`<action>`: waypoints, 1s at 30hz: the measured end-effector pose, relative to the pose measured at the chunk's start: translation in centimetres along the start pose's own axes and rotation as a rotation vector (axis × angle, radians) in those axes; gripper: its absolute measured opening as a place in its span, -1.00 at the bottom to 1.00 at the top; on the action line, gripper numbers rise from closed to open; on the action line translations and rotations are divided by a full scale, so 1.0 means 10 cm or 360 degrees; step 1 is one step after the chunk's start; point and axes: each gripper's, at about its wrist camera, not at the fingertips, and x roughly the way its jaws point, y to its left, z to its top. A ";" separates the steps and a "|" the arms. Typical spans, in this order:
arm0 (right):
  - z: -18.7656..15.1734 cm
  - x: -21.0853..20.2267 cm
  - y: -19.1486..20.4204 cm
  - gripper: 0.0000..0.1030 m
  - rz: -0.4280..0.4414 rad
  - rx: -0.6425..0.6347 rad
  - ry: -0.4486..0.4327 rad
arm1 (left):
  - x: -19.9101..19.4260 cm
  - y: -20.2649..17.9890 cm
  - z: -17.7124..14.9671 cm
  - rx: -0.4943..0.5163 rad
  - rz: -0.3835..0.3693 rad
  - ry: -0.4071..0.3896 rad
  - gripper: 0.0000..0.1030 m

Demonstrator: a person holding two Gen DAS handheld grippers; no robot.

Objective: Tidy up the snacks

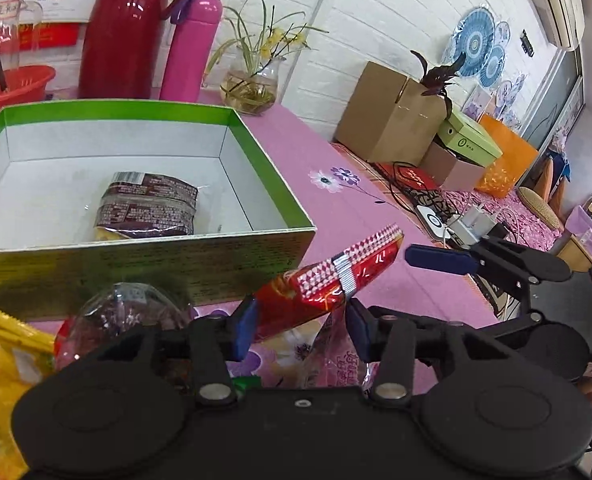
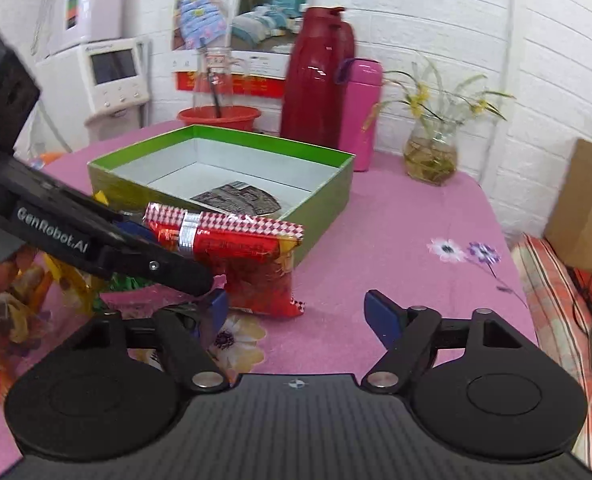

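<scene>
Covering table [image 2: 396, 220]: pink floral cloth [image 1: 336, 184]

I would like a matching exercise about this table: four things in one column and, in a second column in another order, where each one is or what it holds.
Things:
1. red snack packet
2. dark snack packet
3. pink bottle
4. glass vase

Places or states:
A. lies inside the green box
B. is between the fingers of the left claw
C. stands beside the red flask
D. holds water and a plant

Pairs: 1-B, 2-A, 3-C, 4-D
</scene>
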 end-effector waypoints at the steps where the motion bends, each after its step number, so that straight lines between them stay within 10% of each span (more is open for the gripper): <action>1: 0.00 0.04 0.00 1.00 0.0025 -0.0049 -0.0007 | 0.03 0.03 0.01 -0.0007 -0.0007 0.0004 0.15; 10: 0.07 0.32 0.03 0.77 0.0186 -0.0239 -0.0021 | 0.12 0.23 0.09 -0.0019 -0.0043 -0.0038 0.00; 19: 0.25 0.07 0.17 -0.42 0.0101 -0.0178 -0.0039 | -0.10 0.17 0.09 -0.0047 -0.0076 -0.0052 -0.37; 30: 0.74 -0.06 0.32 -0.43 0.0049 -0.0190 -0.0315 | -0.63 0.21 0.51 -0.0022 -0.0036 -0.0303 -0.39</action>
